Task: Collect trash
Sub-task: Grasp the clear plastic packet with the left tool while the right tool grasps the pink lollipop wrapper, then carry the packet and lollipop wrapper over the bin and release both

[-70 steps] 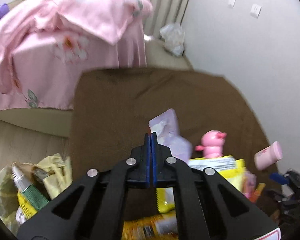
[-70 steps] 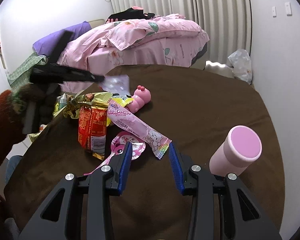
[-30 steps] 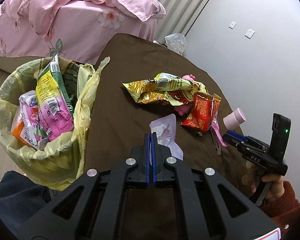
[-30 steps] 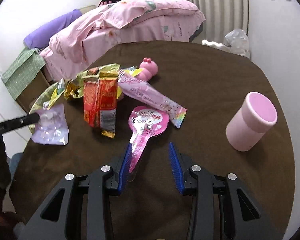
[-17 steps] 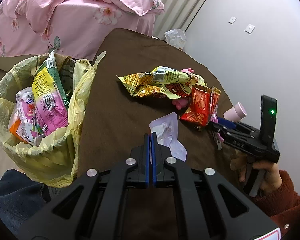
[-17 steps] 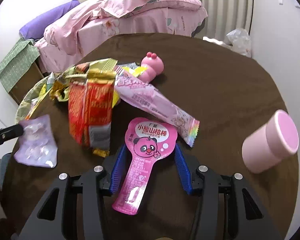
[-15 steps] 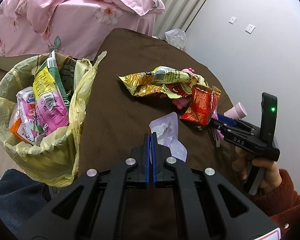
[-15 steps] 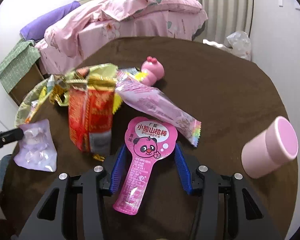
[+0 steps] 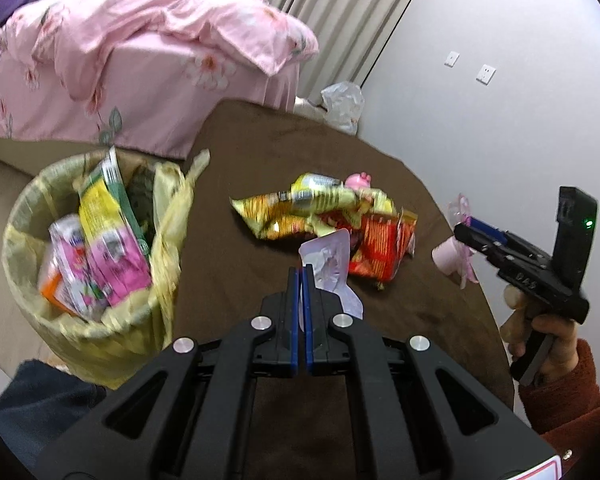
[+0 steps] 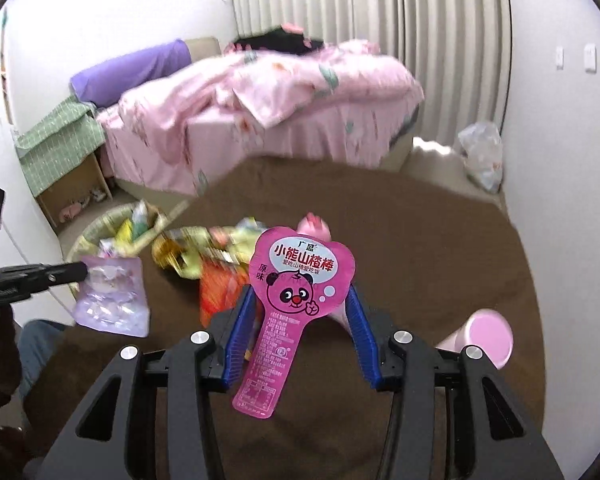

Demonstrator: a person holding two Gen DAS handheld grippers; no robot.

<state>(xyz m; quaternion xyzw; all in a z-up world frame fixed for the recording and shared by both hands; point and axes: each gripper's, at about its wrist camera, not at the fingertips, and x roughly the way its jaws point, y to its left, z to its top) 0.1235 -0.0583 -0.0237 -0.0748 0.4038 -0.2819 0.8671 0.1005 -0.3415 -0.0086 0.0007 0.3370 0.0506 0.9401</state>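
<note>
My left gripper (image 9: pixel 302 272) is shut on a pale purple plastic wrapper (image 9: pixel 329 261), held above the brown table (image 9: pixel 236 256); the same wrapper hangs from it in the right wrist view (image 10: pixel 112 298). My right gripper (image 10: pixel 302 300) is shut on a pink panda lollipop wrapper (image 10: pixel 296 292), lifted off the table. It shows small in the left wrist view (image 9: pixel 462 210). A bin lined with a yellow bag (image 9: pixel 88 248) stands left of the table, with several wrappers in it. A pile of yellow and red snack wrappers (image 9: pixel 340 220) lies mid-table.
A pink cup (image 10: pixel 488 338) lies on its side at the table's right. A pink toy figure (image 9: pixel 358 179) sits behind the wrapper pile. A bed with pink bedding (image 9: pixel 140 60) is beyond the table. A white plastic bag (image 10: pixel 482 156) sits by the wall.
My right gripper has closed on the pink lollipop wrapper and lifted it off the table. My left gripper still holds the purple wrapper and has shifted a little.
</note>
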